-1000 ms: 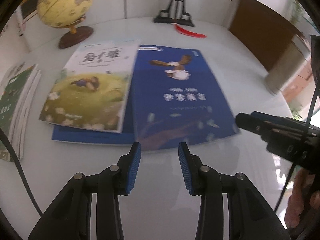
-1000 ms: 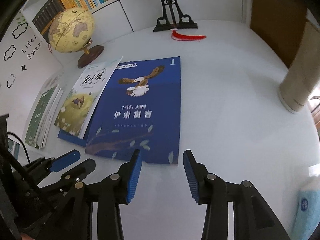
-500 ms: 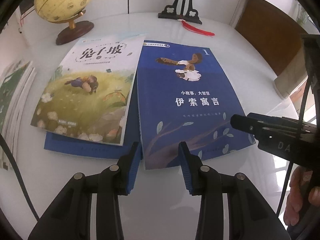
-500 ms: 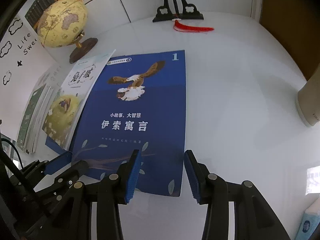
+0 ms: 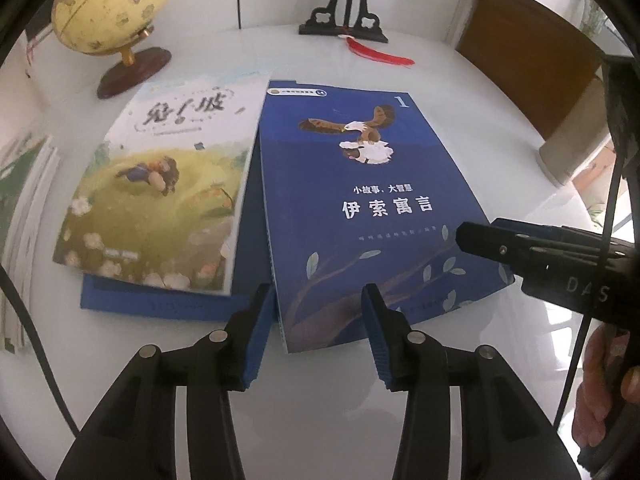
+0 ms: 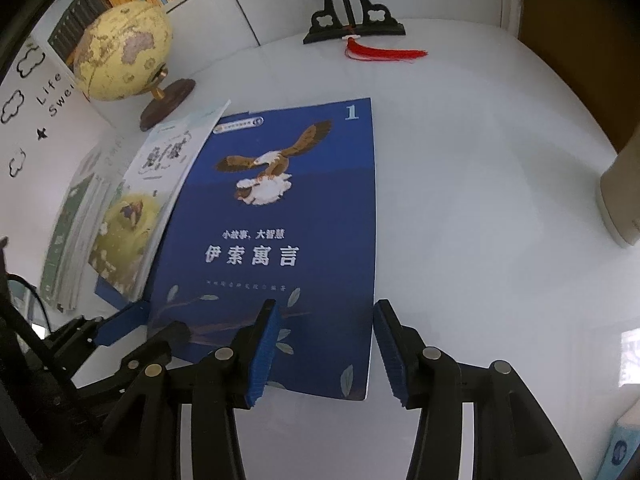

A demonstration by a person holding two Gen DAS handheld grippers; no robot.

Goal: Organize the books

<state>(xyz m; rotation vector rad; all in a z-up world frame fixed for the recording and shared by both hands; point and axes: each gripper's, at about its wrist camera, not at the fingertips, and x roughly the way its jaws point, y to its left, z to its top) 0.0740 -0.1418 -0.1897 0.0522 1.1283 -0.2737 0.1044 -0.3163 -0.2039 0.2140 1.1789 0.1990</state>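
Both grippers' jaws are opening over the blue book [image 6: 280, 216].

1. Eagle book [image 5: 372, 208] lay flat on the worktop [image 5: 460, 92], centre.
2. Meadow book [image 5: 160, 192] lay to its left, atop another book [image 5: 160, 300].
3. Globe [image 5: 112, 4] stood behind them, left.
4. Book stack [image 5: 24, 216] lay far left.

A dark blue book [image 5: 372, 208] with an eagle picture, white Chinese title and a "1" in its top corner lies flat, face up on the white tabletop [image 5: 460, 88]. Beside it, a book with a meadow illustration [image 5: 160, 196] rests on another blue book [image 5: 160, 300]. Further left sits a stack of green-covered books [image 6: 68, 240].
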